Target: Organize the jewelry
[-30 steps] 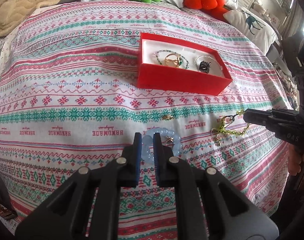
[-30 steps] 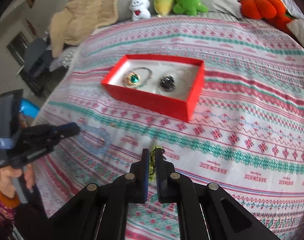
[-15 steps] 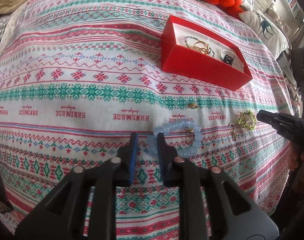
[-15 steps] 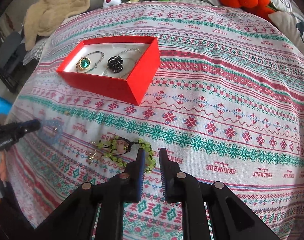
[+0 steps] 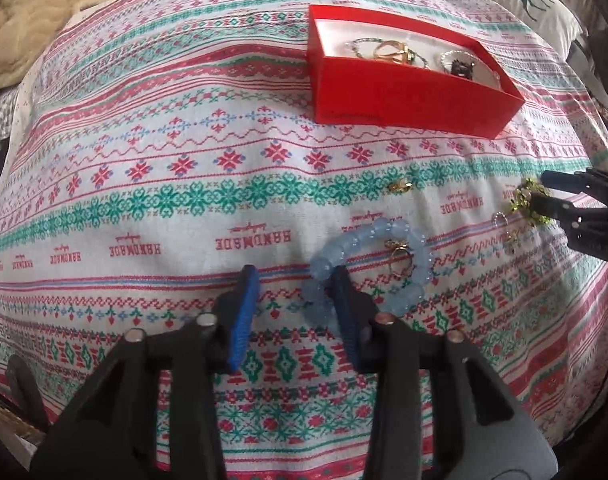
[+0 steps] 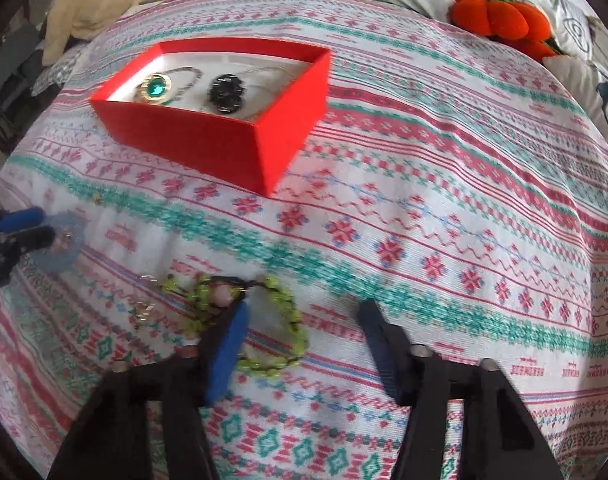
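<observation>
The left gripper is standing with jaws apart, its right finger lying against the blue bracelet on the bedspread, while the right gripper is gaping wide over the green bracelet, the red box sitting farther ahead.

"HANDMADE" — repeated, upside down — bedspread

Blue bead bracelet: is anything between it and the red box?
Nothing blocks it. Between the blue bead bracelet and the red box lies only bedspread with one small gold piece, flat and low. The left gripper is open.
</observation>
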{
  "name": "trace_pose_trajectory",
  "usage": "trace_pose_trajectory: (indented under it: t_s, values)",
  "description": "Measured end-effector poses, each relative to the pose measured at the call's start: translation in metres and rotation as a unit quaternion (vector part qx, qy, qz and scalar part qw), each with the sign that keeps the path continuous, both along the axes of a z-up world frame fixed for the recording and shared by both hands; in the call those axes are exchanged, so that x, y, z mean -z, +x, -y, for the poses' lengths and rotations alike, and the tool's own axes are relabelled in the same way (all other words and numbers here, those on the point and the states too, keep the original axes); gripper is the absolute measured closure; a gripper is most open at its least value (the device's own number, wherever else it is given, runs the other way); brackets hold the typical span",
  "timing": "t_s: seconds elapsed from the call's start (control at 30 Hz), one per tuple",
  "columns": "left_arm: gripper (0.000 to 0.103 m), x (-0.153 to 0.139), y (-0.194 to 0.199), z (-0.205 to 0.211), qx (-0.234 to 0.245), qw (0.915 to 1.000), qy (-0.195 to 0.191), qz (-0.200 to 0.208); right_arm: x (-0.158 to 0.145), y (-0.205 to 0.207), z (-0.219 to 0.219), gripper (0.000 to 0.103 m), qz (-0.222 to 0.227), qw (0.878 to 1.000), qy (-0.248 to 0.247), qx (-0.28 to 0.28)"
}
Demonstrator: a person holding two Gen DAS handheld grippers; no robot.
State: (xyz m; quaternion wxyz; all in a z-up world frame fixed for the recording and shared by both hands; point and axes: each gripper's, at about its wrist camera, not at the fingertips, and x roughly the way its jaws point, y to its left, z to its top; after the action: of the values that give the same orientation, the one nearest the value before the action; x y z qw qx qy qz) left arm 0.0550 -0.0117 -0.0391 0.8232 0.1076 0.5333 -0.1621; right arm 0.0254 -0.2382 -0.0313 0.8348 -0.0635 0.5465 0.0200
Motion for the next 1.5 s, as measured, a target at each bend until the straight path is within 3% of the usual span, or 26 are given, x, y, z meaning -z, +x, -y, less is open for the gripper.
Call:
trace_pose_trajectory:
  t_s: [0.03,0.07,0.1,0.23,1.0,1.33,1.5]
  values:
    - [0.086,-0.002,0.000,0.001,0.002,1.0000,-0.006,-0.003,-0.001,-0.001,-0.004,0.076,-0.001,1.000,-0.002,-0.003]
    - [0.090,-0.004,0.000,0.001,0.001,0.9999,-0.013,-0.007,-0.001,-0.002,-0.009,0.091,-0.002,1.000,-0.002,-0.012]
    - [0.090,-0.005,0.000,0.002,-0.001,0.9998,-0.020,-0.010,-0.002,-0.003,-0.015,0.096,-0.004,1.000,-0.004,-0.022]
    - [0.090,-0.016,-0.001,0.002,-0.005,0.9976,-0.066,-0.020,-0.007,-0.005,-0.025,0.097,-0.010,1.000,0.004,-0.021]
    - [0.090,-0.091,0.011,0.024,-0.018,0.9831,-0.180,0.029,-0.089,0.005,-0.024,0.097,0.065,0.994,0.089,0.012]
    - [0.090,-0.115,0.033,0.042,-0.010,0.9691,-0.241,0.052,-0.105,0.023,-0.016,0.097,0.089,0.988,0.120,0.041]
    - [0.090,-0.122,0.049,0.056,-0.002,0.9550,-0.291,0.056,-0.107,0.029,-0.011,0.097,0.102,0.984,0.136,0.051]
